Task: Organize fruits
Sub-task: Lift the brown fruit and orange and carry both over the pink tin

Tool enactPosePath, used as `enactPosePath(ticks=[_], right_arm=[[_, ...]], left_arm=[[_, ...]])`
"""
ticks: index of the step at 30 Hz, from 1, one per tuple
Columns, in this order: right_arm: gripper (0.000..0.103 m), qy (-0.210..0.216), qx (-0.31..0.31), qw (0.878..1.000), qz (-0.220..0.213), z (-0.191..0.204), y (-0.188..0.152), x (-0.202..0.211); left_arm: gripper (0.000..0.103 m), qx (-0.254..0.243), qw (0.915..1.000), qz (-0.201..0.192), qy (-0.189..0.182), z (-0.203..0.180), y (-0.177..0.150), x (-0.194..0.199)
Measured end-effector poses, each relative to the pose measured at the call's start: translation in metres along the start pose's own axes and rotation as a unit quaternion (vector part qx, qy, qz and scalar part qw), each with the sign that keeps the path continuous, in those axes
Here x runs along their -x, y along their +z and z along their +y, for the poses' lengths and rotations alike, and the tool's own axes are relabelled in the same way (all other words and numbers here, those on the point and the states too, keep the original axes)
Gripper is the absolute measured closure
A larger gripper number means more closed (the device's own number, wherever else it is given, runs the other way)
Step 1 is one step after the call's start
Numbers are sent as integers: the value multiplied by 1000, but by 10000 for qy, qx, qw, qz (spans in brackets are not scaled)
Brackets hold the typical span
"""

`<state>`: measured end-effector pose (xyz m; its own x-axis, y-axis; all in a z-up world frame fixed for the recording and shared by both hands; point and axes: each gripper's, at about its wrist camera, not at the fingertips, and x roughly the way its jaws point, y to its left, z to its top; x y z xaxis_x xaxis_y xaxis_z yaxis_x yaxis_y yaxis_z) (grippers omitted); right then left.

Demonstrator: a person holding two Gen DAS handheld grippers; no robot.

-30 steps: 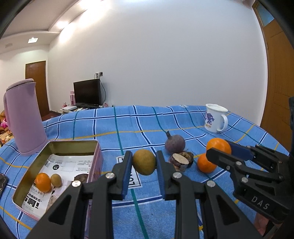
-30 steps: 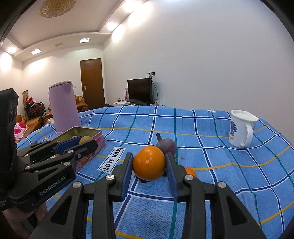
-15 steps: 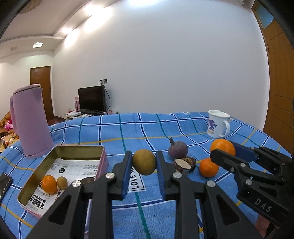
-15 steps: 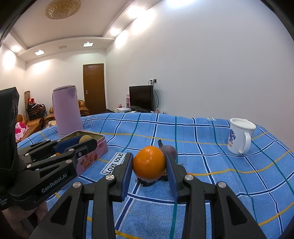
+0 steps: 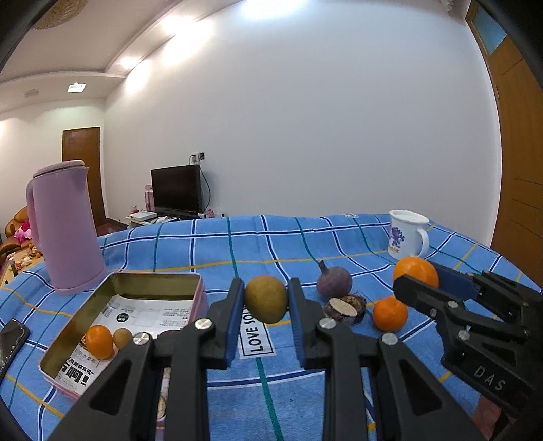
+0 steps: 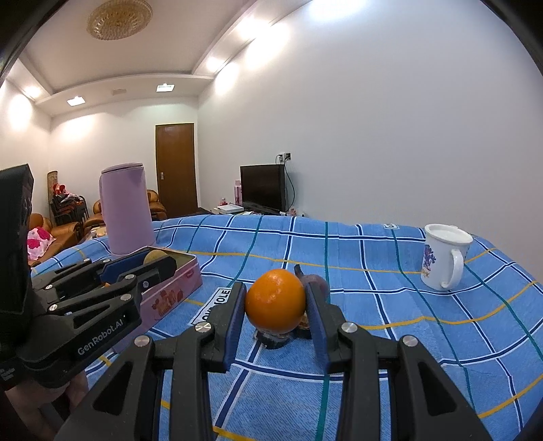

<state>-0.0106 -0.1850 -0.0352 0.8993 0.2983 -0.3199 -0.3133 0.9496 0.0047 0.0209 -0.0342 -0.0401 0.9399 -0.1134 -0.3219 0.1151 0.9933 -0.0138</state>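
Left claw point(image 5: 266, 302) still grips pear point(image 5: 265, 298), seemingly higher.

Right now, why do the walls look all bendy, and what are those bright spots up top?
Left wrist view: the fisheye lens bows the door frame and darkens the corners; ceiling lights glare on the wall. Right wrist view: same curving, bright ceiling lights, while the orange looks sharp.

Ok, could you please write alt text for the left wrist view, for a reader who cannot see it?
The left tongs grip a brownish-green fruit above a blue checked cloth. At left, an open tin holds a small orange; at right, the right tongs grip an orange.
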Motion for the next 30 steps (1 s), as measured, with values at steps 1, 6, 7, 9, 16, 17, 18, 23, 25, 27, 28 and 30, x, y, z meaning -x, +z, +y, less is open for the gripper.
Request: enactPosePath(ticks=[1, 6, 7, 9, 16, 17, 18, 23, 25, 27, 28, 30], right_arm=[[66, 10, 0, 10000, -7, 0, 0, 0], [66, 78, 19, 10000, 1, 4, 1, -3], [66, 90, 30, 10000, 8, 5, 1, -5], [66, 107, 59, 9999, 22, 7, 3, -8], [66, 214, 180, 9996, 69, 20, 5, -19], [66, 226, 196, 9995, 73, 22, 5, -20], [66, 242, 213, 9994, 77, 24, 5, -22], [66, 337, 274, 9990, 126, 33, 7, -32], [66, 374, 293, 9988, 138, 37, 7, -36], [66, 414, 324, 9985, 151, 41, 8, -39], [66, 434, 342, 9984, 156, 43, 8, -41], [66, 473, 381, 9980, 176, 47, 8, -44]], left_arm=[[76, 2, 10000, 10, 12, 1, 0, 0], [76, 26, 10000, 51, 69, 7, 0, -2], [76, 36, 9999, 52, 99, 10, 0, -2], [76, 43, 9999, 61, 128, 13, 0, -1], [76, 54, 9996, 89, 278, 25, -1, -2], [76, 54, 9995, 93, 296, 27, -1, -2], [76, 61, 9994, 96, 329, 30, -1, -2], [76, 93, 9988, 125, 462, 42, -2, -2], [76, 101, 9985, 131, 529, 48, -2, -2], [76, 127, 9982, 148, 570, 54, -2, -1], [76, 143, 9980, 155, 594, 56, -2, -2], [76, 179, 9976, 178, 648, 62, -2, -3]])
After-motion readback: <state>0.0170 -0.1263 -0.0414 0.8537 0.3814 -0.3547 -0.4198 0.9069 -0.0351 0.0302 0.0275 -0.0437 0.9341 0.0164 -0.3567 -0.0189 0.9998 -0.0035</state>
